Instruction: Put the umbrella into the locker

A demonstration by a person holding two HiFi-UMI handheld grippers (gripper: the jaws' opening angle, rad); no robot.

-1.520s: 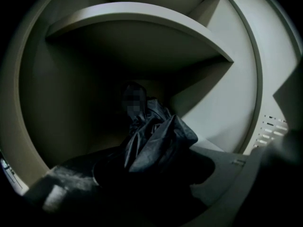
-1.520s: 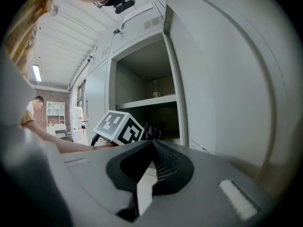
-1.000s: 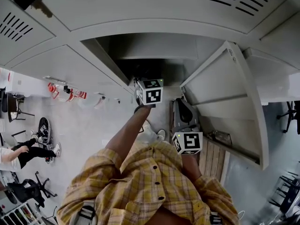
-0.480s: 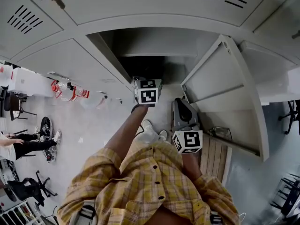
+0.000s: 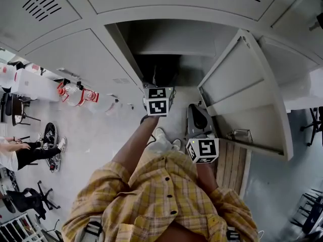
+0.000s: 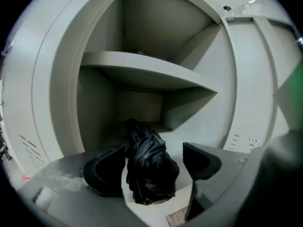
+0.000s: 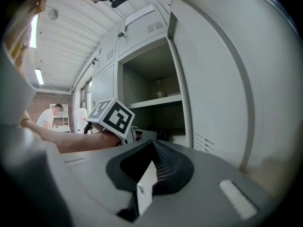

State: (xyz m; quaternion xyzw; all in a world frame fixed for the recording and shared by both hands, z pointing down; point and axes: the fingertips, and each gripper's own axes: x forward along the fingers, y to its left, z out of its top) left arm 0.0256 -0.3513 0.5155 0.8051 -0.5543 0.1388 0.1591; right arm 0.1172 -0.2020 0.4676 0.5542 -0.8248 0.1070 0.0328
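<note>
The black folded umbrella (image 6: 149, 162) lies on the floor of the open grey locker (image 5: 166, 39), under its inner shelf (image 6: 142, 72). My left gripper (image 6: 152, 167) is at the locker mouth with its jaws wide open on either side of the umbrella, and a gap shows beside the right pad (image 6: 201, 160). In the head view the left gripper (image 5: 159, 101) hangs just before the dark opening, where the umbrella is lost in shadow. Lower and nearer my body, my right gripper (image 5: 203, 150) is shut with nothing in it (image 7: 154, 148).
The locker door (image 5: 242, 84) stands open to the right of the opening. Shut lockers surround it. A grey bag (image 5: 199, 120) and wooden slats (image 5: 229, 170) lie on the floor by my right side. A seated person (image 5: 20, 155) and chairs are far left.
The head view has tipped, so the locker opening sits higher and more of its inside shows. The left gripper stays at the locker mouth. The right gripper has not moved.
</note>
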